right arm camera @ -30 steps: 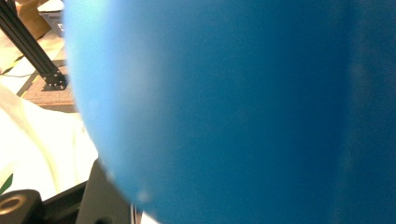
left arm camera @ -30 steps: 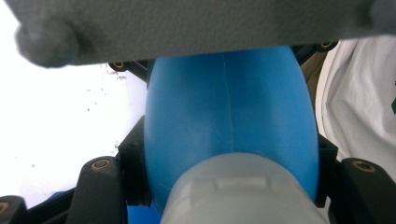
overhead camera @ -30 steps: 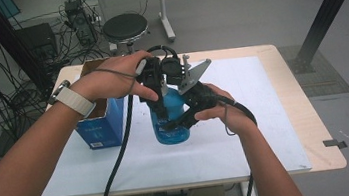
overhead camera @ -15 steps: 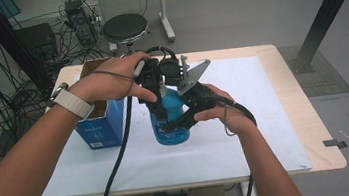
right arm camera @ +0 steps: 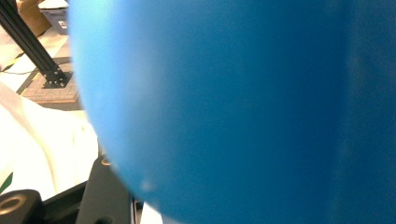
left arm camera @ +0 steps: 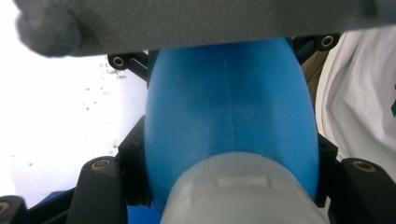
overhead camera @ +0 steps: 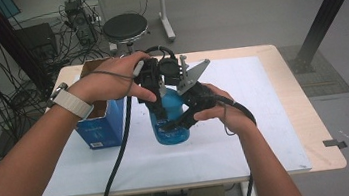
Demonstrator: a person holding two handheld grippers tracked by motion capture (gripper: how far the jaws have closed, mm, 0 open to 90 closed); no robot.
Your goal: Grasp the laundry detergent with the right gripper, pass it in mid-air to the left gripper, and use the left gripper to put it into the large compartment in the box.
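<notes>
Blue cardboard comes first at my left: a small open-topped box (overhead camera: 100, 130), square-cornered and matte, stands on the white sheet (overhead camera: 262, 132) that covers the pale wooden table (overhead camera: 311, 121). My left forearm crosses above the box, with a light woven strap on the wrist, and a thick black cable hangs from that hand over the near table edge.

Just right of the box stands the blue bottle (overhead camera: 170, 123), translucent plastic, smooth and rounded, wide at the base and narrowing upward, upright on the sheet near the table's middle. My left gripper (overhead camera: 158, 97) comes down on it from above. In the left gripper view the bottle's glossy blue shoulder (left arm camera: 229, 121) swells between my two black jaws, a faint mould seam runs along it, and a pale grey ribbed cap or collar (left arm camera: 243, 191) sits at the near end. The jaws are drawn in against the neck region on both sides, so I read this gripper as clamped on the bottle.

Further right, my right gripper (overhead camera: 185, 119) meets the bottle's lower body from the side, its grey three-cornered plate tilted up above the hand. In the right gripper view the bottle (right arm camera: 243, 107) is a blurred, curved blue wall pressed up close, with one black jaw showing at the lower left against it. Those jaws are closed in as far as they go, gripping the bottle's body.
</notes>
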